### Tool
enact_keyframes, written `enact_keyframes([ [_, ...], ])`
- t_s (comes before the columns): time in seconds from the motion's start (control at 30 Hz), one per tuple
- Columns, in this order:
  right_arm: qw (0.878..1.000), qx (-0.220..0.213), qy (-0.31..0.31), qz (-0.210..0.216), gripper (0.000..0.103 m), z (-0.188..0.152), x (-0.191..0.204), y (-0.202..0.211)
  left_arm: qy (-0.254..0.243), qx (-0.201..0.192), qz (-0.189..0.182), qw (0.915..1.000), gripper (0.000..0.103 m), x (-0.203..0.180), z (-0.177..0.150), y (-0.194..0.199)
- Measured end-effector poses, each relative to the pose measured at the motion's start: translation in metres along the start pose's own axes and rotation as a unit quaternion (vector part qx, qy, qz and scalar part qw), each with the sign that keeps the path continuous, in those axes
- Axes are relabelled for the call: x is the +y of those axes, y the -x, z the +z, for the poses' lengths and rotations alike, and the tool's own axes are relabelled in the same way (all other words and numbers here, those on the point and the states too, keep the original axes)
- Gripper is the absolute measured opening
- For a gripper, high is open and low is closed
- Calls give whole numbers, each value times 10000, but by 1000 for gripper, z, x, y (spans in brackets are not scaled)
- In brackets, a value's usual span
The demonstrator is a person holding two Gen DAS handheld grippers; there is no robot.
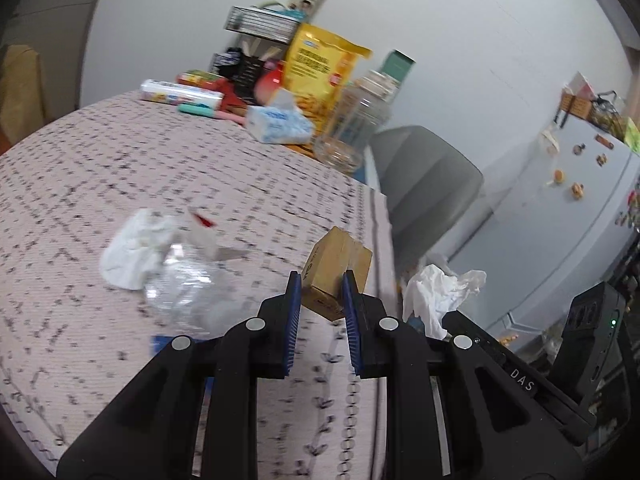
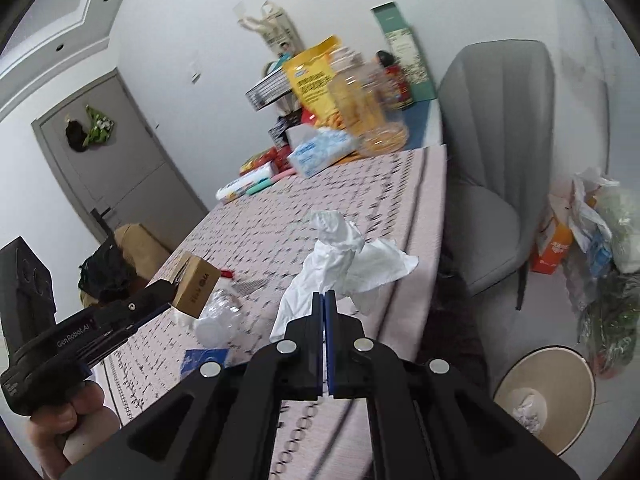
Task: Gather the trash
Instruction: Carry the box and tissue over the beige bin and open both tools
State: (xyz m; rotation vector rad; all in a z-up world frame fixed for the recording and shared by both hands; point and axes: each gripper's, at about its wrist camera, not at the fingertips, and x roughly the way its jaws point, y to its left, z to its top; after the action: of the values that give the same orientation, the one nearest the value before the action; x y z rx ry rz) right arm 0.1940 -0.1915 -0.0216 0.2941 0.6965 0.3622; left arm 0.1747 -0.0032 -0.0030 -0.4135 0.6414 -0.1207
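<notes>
My left gripper is shut on a small brown cardboard box, held above the table's near right part; the same box shows in the right wrist view. My right gripper is shut on a crumpled white tissue, which also shows at the right of the left wrist view as a white tissue. On the patterned tablecloth lie another crumpled tissue, a crushed clear plastic wrapper and a white scrap with a red mark.
A round bin with white scraps inside stands on the floor at lower right. A grey chair stands by the table's right edge. Snack bags, a tissue pack and a clear jar crowd the far end. A white fridge stands right.
</notes>
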Motion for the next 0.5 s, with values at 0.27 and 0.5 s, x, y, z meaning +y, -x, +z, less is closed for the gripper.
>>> enact_keyframes([
  [0.27,9978,-261,-336,-510,2,4,-58,34,-325,493,-439,9973,21,-55,-11,-42],
  [0.5,9910,-296,-822,-1009,2,-4,-126,55,-703,1050,-788,9889,21,-113,-31,-89],
])
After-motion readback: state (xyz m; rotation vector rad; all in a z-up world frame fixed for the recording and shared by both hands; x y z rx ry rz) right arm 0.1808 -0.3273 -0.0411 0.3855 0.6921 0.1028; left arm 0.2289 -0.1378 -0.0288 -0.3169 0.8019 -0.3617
